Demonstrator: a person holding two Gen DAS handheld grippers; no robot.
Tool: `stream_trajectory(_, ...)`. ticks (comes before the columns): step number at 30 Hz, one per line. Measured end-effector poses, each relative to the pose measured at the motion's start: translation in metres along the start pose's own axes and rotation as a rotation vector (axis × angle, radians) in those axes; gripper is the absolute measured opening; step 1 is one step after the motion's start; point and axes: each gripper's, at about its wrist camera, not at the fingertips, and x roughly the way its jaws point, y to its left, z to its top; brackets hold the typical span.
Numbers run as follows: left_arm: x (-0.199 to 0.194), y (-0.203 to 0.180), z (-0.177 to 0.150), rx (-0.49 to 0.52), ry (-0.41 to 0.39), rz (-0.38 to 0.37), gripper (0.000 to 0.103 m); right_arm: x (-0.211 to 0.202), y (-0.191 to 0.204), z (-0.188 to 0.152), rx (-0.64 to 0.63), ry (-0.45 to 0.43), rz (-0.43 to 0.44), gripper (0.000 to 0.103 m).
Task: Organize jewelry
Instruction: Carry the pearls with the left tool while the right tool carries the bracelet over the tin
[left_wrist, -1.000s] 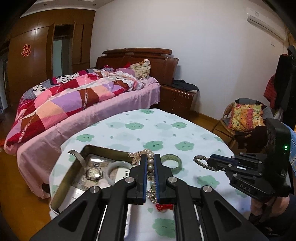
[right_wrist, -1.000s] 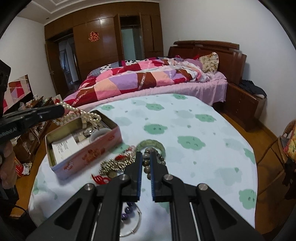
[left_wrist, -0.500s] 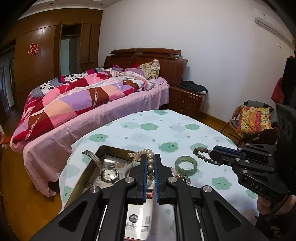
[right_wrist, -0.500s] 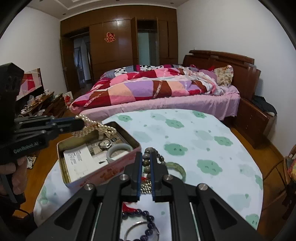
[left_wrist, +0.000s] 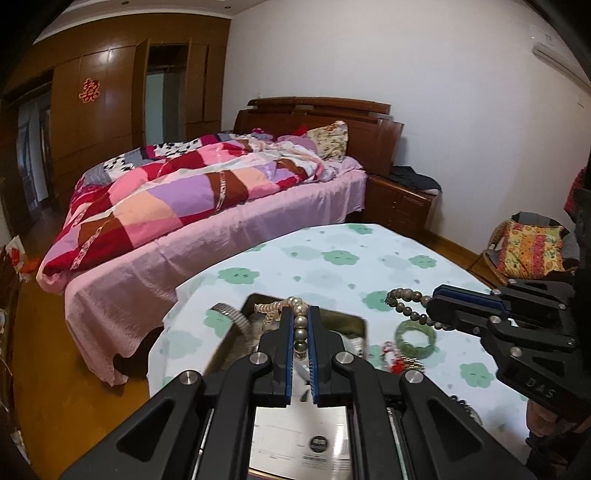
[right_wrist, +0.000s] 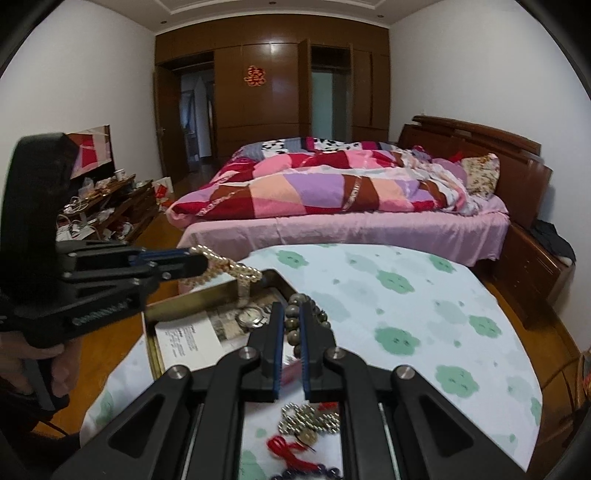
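My left gripper (left_wrist: 300, 322) is shut on a pearl necklace (left_wrist: 300, 328), which hangs over the far end of an open metal tin (left_wrist: 356, 322). In the right wrist view the same left gripper (right_wrist: 201, 264) holds the pearl necklace (right_wrist: 231, 271) above the tin's far wall (right_wrist: 207, 298). My right gripper (right_wrist: 290, 314) is shut on a dark bead bracelet (right_wrist: 319, 316) at the tin's right side, just above a wristwatch (right_wrist: 251, 316). From the left wrist view, the right gripper (left_wrist: 433, 303) holds the dark bead bracelet (left_wrist: 404, 297) above a green bangle (left_wrist: 415, 338).
A round table with a flower-print cloth (right_wrist: 406, 295) carries everything. Papers lie in the tin (right_wrist: 188, 334). A pile of metal beads (right_wrist: 310, 421) and a red tassel (right_wrist: 290, 448) lie near me. A bed (right_wrist: 351, 221) stands beyond the table, and a chair with a cushion (left_wrist: 532, 249) at right.
Both grippers kept their hold. The right gripper rose and carried the dark beads left, from over the green bangle to the tin's edge. The left gripper shifted with the pearls toward the tin's far end.
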Motion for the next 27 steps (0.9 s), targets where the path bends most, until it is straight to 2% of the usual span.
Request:
stream_trajectory(11, 0.019, 0.024, -0.015, -0.036, 0.049, 0.035, 0.006, 0.047, 0.031, -0.006, -0.028, 0.079, 0.082, 0.01)
stream_trajectory(27, 0.039, 0.023, -0.037, -0.041, 0.134, 0.054, 0.006, 0.072, 0.046, -0.034, -0.027, 0.182, 0.108, 0.01)
